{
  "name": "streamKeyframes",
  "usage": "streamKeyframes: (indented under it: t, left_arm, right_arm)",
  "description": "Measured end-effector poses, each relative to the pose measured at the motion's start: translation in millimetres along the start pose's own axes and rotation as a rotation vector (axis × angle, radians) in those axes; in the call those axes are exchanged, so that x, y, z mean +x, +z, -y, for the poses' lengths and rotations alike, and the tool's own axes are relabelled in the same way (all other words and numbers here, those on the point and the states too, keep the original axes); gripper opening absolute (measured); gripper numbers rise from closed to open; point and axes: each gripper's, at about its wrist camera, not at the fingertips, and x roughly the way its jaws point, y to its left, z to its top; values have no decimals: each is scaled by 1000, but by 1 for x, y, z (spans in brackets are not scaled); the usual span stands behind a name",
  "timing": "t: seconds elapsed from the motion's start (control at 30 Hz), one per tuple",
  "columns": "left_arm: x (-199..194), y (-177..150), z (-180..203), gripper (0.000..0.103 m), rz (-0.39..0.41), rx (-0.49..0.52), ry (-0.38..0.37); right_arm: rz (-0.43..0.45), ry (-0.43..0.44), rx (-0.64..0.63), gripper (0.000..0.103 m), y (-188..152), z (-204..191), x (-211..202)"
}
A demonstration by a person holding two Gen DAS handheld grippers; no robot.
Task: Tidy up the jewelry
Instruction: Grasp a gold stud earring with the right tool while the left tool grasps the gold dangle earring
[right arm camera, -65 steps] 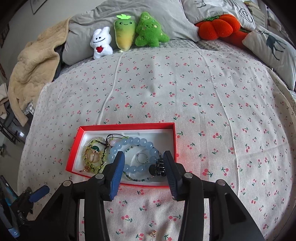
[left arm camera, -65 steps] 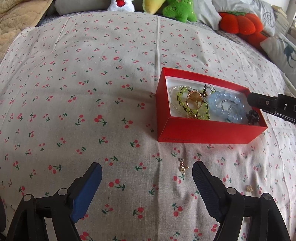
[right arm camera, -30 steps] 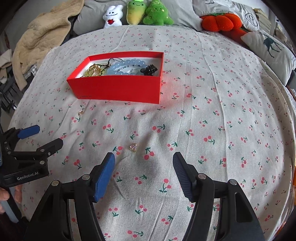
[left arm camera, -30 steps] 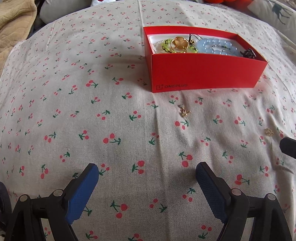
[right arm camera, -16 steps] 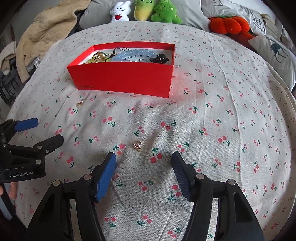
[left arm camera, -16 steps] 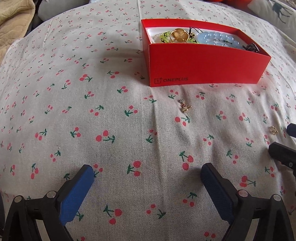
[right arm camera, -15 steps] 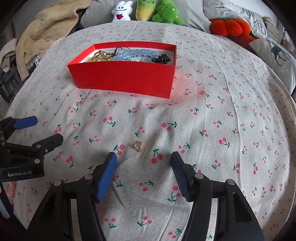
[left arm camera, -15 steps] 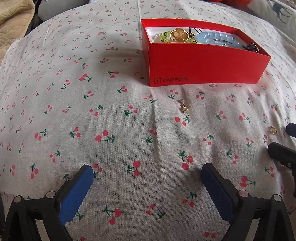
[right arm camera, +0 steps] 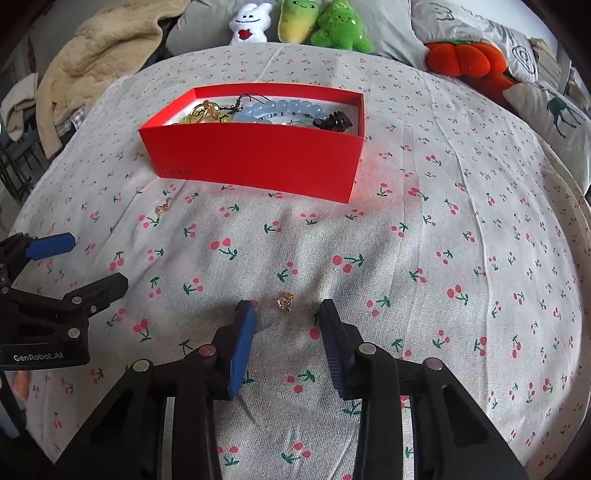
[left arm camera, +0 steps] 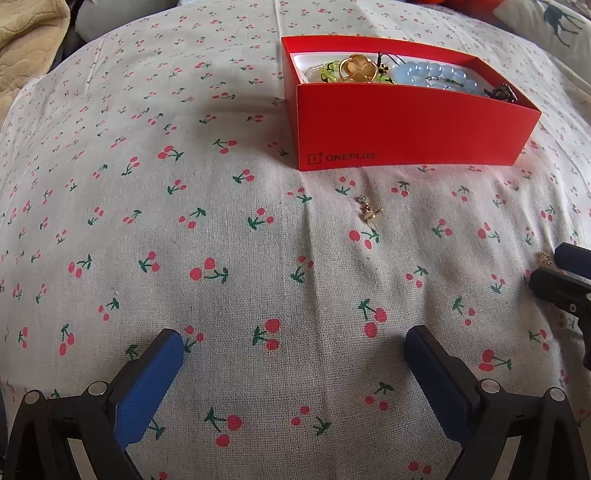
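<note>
I have right gripper [right arm camera: 286,319] straddling small gold earring [right arm camera: 284,301], jaws just narrowing, not touching it yet, for pinch. Left gripper [left arm camera: 293,363] wide open, empty, facing second earring [left arm camera: 368,211] below red box [left arm camera: 406,122].

Your red cardboard box [left arm camera: 406,125] hides most of its jewellery behind its near wall. Your small gold earring [right arm camera: 284,301] is too tiny to identify; orange pumpkin plush [left arm camera: 469,3] cropped.

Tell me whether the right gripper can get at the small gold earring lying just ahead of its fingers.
Probably yes: the earring lies on bare cloth just beyond the right gripper, whose fingers have just been closing, with nothing between them.
</note>
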Motion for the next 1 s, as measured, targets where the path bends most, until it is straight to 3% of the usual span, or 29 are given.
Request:
streamKeyframes:
  t: [0.33, 0.7, 0.9, 1.0]
  left_arm:
    - [0, 0, 0, 99, 0, -2, -2]
    - [-4, 1, -5, 98, 12, -34, -53]
    - [-11, 9, -13, 77, 62, -103, -182]
    - [-7, 16, -13, 52, 73, -116, -234]
  right_arm:
    - [-1, 0, -16, 11, 0, -3, 1]
    - [27, -4, 59, 9, 0, 9, -7]
    - [39, 23, 135, 9, 1, 23, -15]
    - [43, 35, 150, 9, 1, 25, -19]
